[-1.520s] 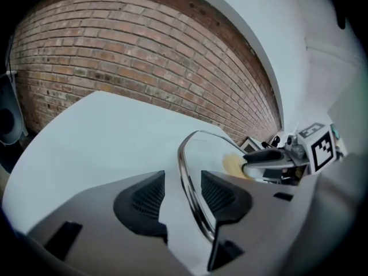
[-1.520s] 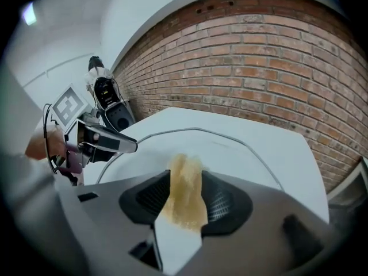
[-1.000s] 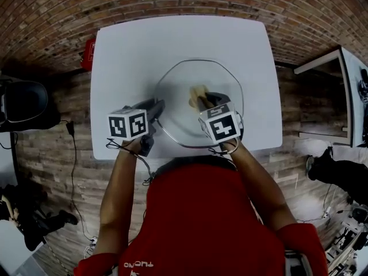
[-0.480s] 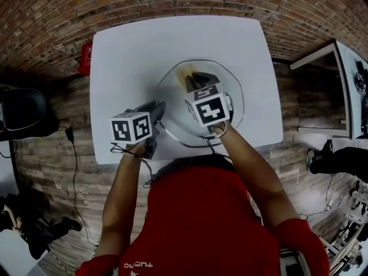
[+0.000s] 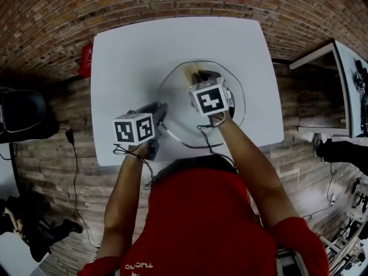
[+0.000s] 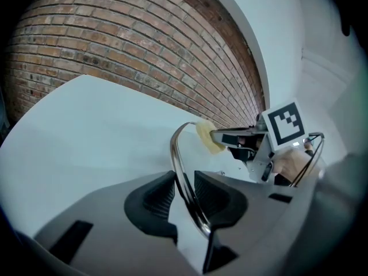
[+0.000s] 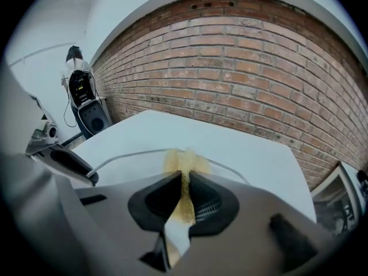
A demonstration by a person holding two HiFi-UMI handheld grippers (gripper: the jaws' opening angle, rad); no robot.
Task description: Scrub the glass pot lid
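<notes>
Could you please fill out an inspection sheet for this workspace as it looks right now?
Surface: white table, carrying the lid.
Job's things: glass lid on the table; yellow sponge at its far rim.
Clutter: nothing seen.
Grippers: left gripper shut on the lid's metal rim; right gripper shut on the sponge.
Cables: thin wires hang from the left gripper; a cable runs along the floor.
Surroundings: brick wall; red object beyond the table's left edge; white unit to the right.
</notes>
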